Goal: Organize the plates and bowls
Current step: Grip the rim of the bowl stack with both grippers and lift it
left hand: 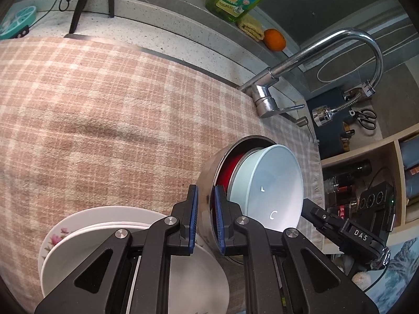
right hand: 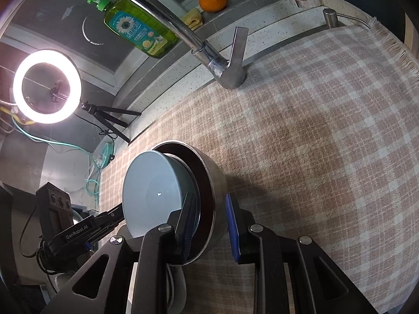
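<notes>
The bowl stack is held between both claws, lifted and tilted above the checked cloth (left hand: 104,110) on the counter. The left claw (left hand: 206,217) is pinched on the near wall of the steel bowl (left hand: 207,183); the right claw (right hand: 209,225) is clamped across the opposite rim. Inside the steel bowl a red bowl (left hand: 230,167) is nested, and in that a pale blue bowl (left hand: 272,183), its mouth turned right. The white plates (left hand: 78,235) are stacked just left of it, beneath the left claw.
</notes>
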{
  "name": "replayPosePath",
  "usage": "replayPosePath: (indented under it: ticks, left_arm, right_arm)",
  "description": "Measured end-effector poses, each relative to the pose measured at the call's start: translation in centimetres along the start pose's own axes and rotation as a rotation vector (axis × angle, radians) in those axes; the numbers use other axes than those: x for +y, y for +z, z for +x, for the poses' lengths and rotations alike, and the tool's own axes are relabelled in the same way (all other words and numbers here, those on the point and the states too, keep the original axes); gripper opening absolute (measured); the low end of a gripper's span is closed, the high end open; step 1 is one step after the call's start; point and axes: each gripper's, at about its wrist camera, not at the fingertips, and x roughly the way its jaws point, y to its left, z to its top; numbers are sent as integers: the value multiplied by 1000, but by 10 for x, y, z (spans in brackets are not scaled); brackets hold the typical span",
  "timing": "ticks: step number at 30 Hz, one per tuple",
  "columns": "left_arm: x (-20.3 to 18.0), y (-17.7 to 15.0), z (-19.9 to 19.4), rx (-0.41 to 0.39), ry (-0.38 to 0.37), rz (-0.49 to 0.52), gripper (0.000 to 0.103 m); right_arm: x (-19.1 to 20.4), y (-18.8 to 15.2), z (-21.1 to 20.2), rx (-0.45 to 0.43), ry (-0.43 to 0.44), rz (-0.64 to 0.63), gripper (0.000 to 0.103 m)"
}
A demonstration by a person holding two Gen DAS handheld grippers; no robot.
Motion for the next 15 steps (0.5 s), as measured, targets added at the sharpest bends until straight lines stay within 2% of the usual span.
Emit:
replayPosePath:
  ticks: [15]
  left_arm:
    - [-3,2,6,12,20,25,11]
  right_arm:
    - [1,1,11,19,-2,4,16]
